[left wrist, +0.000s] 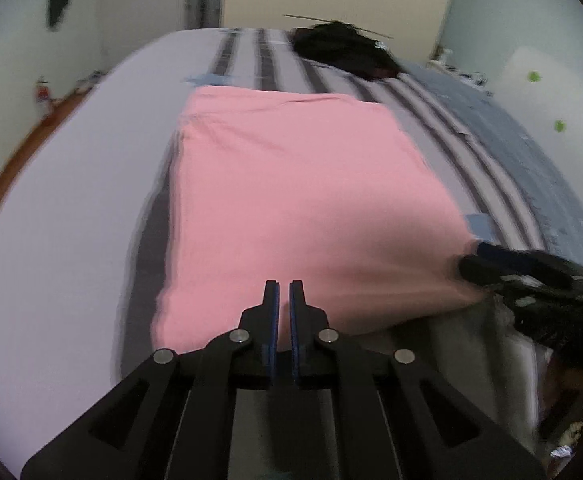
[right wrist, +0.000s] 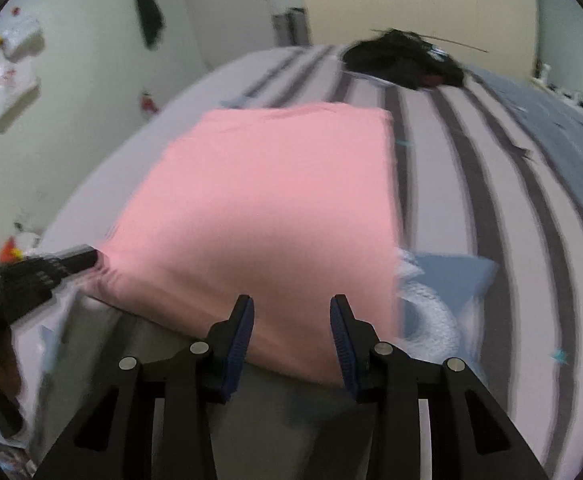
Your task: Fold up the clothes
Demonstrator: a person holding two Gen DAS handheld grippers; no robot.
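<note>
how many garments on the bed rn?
2 visible: a pink garment lying flat at the near edge of the bed, and a dark heap at the far end. That heap may hold several pieces.

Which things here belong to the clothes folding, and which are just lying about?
Part of the job:
- pink garment, spread on the striped bed cover
- left gripper, jaws shut, at the garment's near edge
- right gripper, jaws apart over that edge

Lying about:
- black heap at the bed's far end
- dark cloth hanging on the wall
- light blue item beside the garment
</note>
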